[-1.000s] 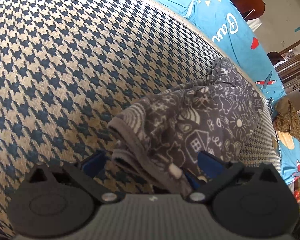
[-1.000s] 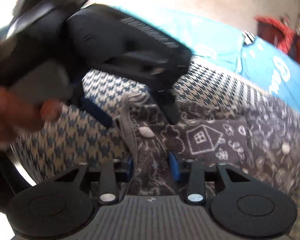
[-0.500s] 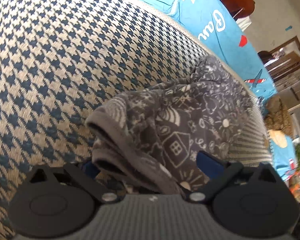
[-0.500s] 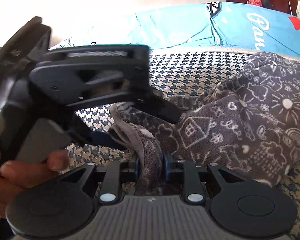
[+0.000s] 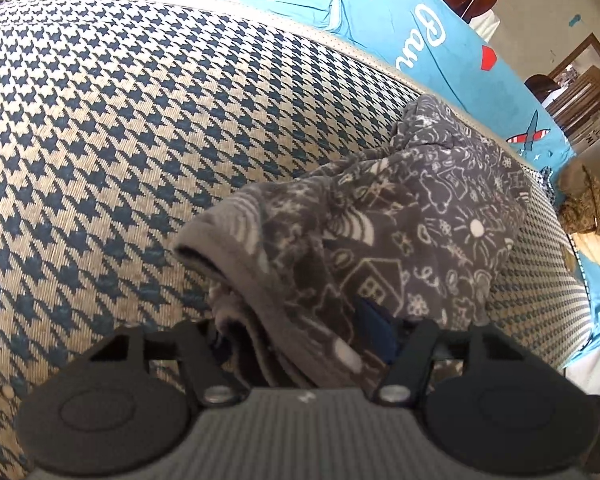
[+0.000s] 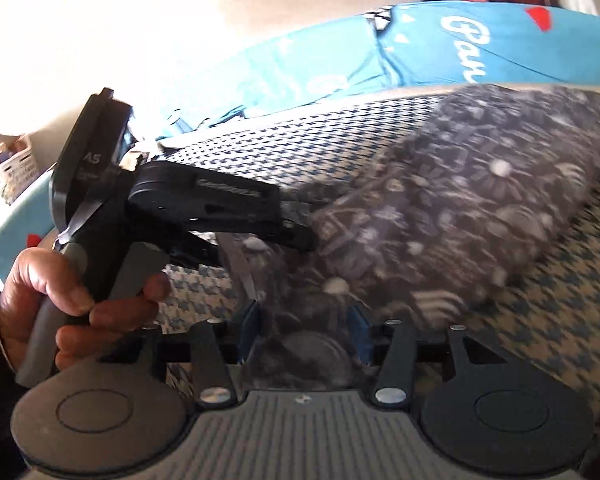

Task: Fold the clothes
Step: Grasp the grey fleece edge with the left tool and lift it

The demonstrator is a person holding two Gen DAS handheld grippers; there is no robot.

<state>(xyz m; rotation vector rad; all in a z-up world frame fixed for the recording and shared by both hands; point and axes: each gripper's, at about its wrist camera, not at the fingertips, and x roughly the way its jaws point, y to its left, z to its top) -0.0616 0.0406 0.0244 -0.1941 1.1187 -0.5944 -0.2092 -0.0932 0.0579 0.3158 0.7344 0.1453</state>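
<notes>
So the grey printed garment [image 5: 400, 248] is lying bunched up on the houndstooth cover [image 5: 120, 152], towards its far edge, right next to where the bright blue sheet [image 5: 440, 40] with white lettering starts. It's a fuzzy thing with little white doodles on it, houses and suns and flowers, and the hemmed edge is rolled over into a thick fold at the end of the garment nearest the left gripper [image 5: 300, 332]. That gripper has the fold sitting between its blue pads and its jaws are closing in on it; the far pad is up against the fabric, the near one is mostly hidden under the fold, so I can't tell if it's properly pinching yet. In the right wrist view the right gripper [image 6: 304, 332] is also at that end of the garment, jaws opening, cloth between the pads but with slack showing, so no real grip that I can see. The left hand [image 6: 76, 300] is wrapped round its gripper's handle just beside the garment's hem. That view is pretty blurry over the garment. Past the garment, beyond the blue sheet, there's some brownish crumpled cloth [image 5: 588, 204].
</notes>
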